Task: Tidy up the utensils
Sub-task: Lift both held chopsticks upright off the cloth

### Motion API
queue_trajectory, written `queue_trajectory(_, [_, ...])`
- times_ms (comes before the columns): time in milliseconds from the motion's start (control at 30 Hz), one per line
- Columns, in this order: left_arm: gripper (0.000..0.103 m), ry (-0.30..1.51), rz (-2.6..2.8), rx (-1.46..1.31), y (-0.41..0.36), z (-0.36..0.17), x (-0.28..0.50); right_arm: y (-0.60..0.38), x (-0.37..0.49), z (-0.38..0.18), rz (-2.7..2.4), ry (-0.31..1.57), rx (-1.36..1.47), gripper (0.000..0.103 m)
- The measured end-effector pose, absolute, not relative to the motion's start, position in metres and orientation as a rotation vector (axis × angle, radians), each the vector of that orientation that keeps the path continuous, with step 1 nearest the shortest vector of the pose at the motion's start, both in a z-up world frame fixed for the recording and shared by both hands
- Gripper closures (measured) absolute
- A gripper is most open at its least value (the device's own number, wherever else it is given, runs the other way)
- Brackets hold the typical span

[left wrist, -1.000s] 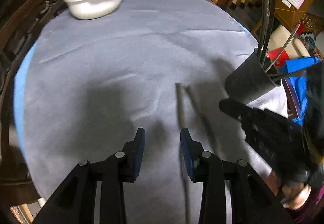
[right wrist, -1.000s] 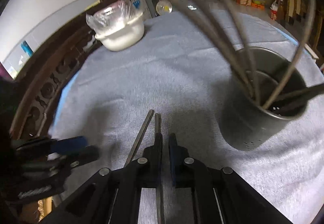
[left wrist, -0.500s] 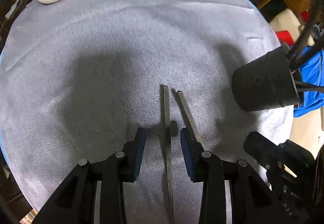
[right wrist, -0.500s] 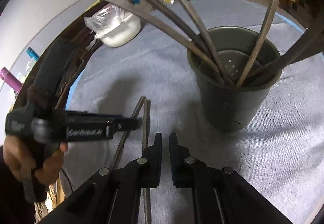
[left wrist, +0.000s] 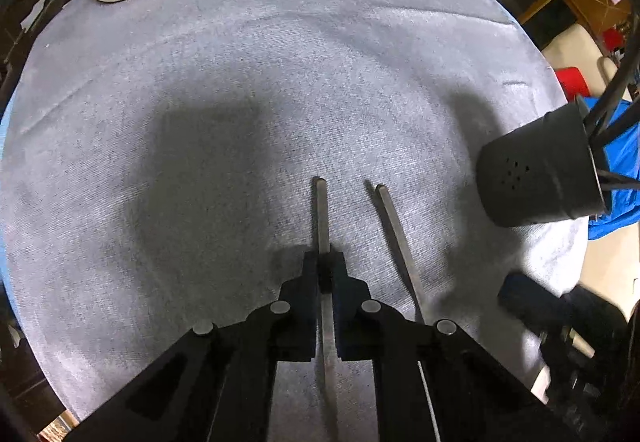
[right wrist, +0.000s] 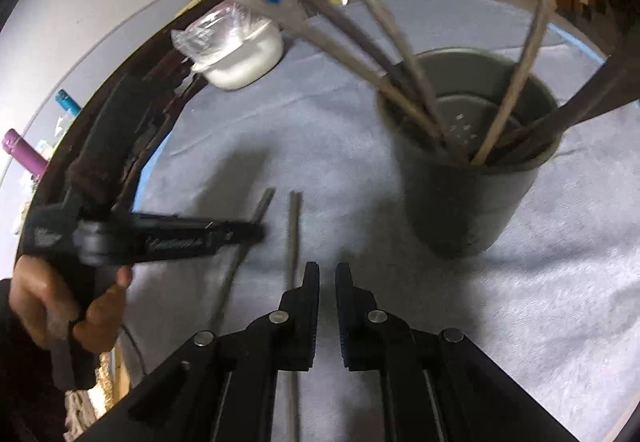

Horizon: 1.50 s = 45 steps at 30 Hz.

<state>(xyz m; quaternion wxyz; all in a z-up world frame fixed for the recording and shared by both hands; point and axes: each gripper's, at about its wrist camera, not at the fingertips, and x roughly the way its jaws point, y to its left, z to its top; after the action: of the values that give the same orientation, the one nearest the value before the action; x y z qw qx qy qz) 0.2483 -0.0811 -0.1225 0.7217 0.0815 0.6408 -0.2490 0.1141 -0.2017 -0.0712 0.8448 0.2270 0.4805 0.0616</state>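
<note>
I am clamping my left gripper, its jaws just closing, on the thin, stiff, slippery grey metal chopstick at six o'clock, the right gripper hovering shut, empty.

Left tongs just closed on flat metal handle (second handle beside), grey cloth

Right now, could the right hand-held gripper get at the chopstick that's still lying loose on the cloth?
Probably yes. The loose chopstick lies just left of the right hand-held gripper, nothing covering it. But that gripper is shut and would have to open, and the left hand-held gripper, clamped on the other chopstick, sits close alongside.
</note>
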Motion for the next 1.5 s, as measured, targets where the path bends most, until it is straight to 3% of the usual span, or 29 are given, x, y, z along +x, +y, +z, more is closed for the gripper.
queue_trajectory(400, [0.097, 1.41, -0.537, 0.16, -0.07, -0.122, 0.236, -0.212, 0.134, -0.087, 0.095, 0.974, 0.462, 0.092])
queue_trajectory(833, [0.097, 1.468, -0.476, 0.051, -0.025, -0.123, 0.256, -0.138, 0.174, -0.081, 0.165, 1.164, 0.318, 0.09])
queue_trajectory(900, [0.097, 1.471, -0.473, 0.038, -0.021, -0.123, 0.256, -0.136, 0.179, -0.079, 0.148, 1.174, 0.316, 0.083])
queue_trajectory(933, [0.097, 1.47, -0.474, 0.04, -0.021, -0.123, 0.255, -0.138, 0.179, -0.077, 0.146, 1.17, 0.324, 0.067])
queue_trajectory(967, [0.097, 1.467, -0.475, 0.042, -0.02, -0.123, 0.254, -0.14, 0.179, -0.075, 0.141, 1.164, 0.332, 0.04])
queue_trajectory(1000, [0.098, 1.467, -0.475, 0.034, -0.019, -0.124, 0.254, -0.142, 0.178, -0.072, 0.121, 1.148, 0.331, 0.038])
queue_trajectory(1167, [0.098, 1.46, -0.487, 0.022, -0.014, -0.124, 0.252, -0.149, 0.18, -0.071, 0.121, 1.14, 0.369, 0.042])
queue_trajectory(1200, [0.098, 1.46, -0.49, 0.016, -0.012, -0.123, 0.251, -0.148, 0.181, -0.071, 0.106, 1.137, 0.352, 0.049])
queue_trajectory(1233, [0.098, 1.461, -0.492, 0.012, -0.011, -0.123, 0.251, -0.147, 0.181, -0.072, 0.086, 1.136, 0.33, 0.067])
queue_trajectory(1500, [0.098, 1.474, -0.49, 0.005, -0.001, -0.125, 0.257, -0.143, 0.198, -0.091, 0.02, 1.212, 0.325, 0.071])
